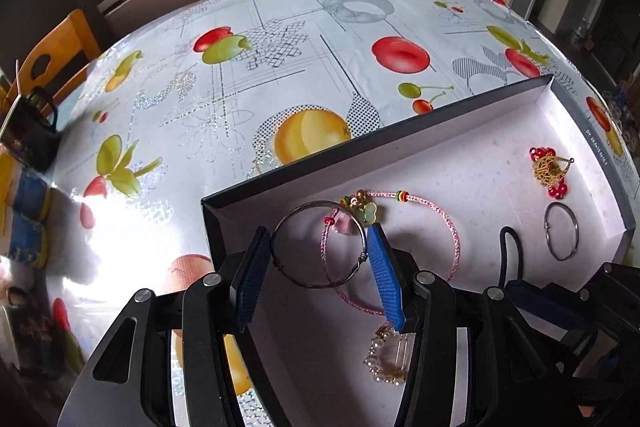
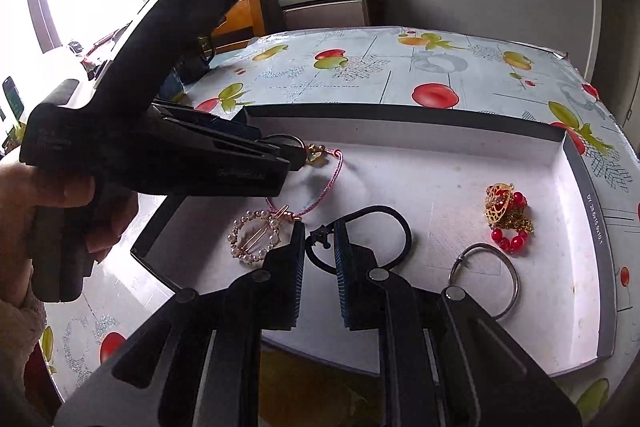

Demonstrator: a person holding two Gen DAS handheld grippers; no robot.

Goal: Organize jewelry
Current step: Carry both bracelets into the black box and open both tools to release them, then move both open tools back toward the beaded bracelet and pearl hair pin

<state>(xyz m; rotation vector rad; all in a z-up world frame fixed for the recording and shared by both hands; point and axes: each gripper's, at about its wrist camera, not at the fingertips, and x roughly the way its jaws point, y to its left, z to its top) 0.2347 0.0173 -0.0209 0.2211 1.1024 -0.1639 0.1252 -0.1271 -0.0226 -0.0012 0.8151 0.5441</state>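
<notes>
Jewelry lies in the white tray (image 1: 472,147) on the desk (image 1: 280,67). Left claw (image 1: 320,247) pinches the grey bangle (image 1: 316,215); right claw (image 2: 320,255), apart, straddles the black ring (image 2: 384,215) at six o'clock.

A fruit-print table (image 1: 280,67) carries a shallow box (image 1: 360,143).
</notes>
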